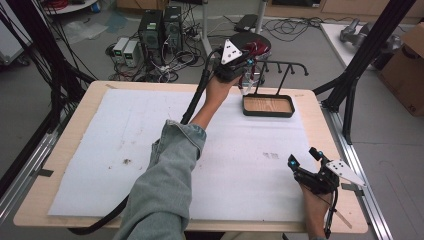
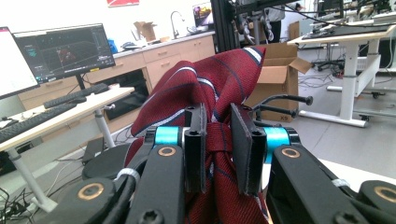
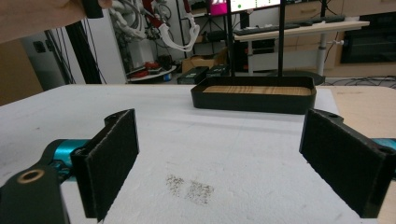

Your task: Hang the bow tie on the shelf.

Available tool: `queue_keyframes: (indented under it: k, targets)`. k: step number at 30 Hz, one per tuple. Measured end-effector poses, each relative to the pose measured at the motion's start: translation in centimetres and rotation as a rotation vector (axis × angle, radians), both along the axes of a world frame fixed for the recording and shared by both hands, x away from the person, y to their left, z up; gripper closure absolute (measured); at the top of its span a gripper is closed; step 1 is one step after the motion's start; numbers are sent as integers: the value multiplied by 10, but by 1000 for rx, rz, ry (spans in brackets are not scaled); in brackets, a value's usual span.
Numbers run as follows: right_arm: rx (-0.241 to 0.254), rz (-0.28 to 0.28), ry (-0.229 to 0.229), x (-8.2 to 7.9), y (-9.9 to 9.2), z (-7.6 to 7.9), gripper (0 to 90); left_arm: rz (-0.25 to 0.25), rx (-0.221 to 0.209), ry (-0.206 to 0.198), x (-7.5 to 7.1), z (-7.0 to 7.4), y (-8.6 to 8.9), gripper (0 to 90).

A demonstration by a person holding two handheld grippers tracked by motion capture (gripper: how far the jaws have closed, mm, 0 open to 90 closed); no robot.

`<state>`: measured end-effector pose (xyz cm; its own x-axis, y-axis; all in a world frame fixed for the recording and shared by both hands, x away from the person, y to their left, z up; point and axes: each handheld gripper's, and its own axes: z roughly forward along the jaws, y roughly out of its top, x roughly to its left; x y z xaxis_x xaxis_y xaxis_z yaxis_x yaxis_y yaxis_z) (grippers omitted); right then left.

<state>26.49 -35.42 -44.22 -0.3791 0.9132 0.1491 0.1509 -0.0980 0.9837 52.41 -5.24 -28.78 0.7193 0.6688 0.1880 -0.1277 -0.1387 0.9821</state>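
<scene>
A dark red tie (image 2: 210, 84) with thin pale stripes is bunched between the jaws of my left gripper (image 2: 217, 112), which is shut on it. In the high view that left gripper (image 1: 235, 62) is held up at the table's far edge, with the tie (image 1: 257, 49) just left of a black hook rack (image 1: 282, 65). The rack rises from a black tray with a wooden floor (image 1: 268, 113). My right gripper (image 1: 303, 156) rests near the table's front right corner, open, with nothing between its jaws. Its own view shows the right gripper (image 3: 219, 140) facing the tray (image 3: 254, 101).
A white foam sheet (image 1: 125, 140) covers most of the wooden table (image 1: 330, 135). Black frame posts (image 1: 365, 55) stand at both sides. Computers (image 1: 160, 30) and cables lie on the floor beyond, and a cardboard box (image 1: 405, 65) stands at the right.
</scene>
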Motion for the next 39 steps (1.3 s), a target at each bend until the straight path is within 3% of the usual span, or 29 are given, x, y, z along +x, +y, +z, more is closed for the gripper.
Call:
queue_keyframes:
  k: [5, 10, 18, 39]
  targets:
    - [1, 1, 5, 0, 1, 0, 109, -7, -31, -19, 5, -2, -7, 760]
    - [-1, 0, 5, 0, 1, 0, 109, 22, -10, -16, 11, -11, -14, 759]
    - [4, 6, 5, 0, 1, 0, 109, 81, -2, 33, 30, -28, -6, 759]
    - [2, 10, 9, 0, 1, 0, 109, 128, 104, 106, 39, -51, -8, 757]
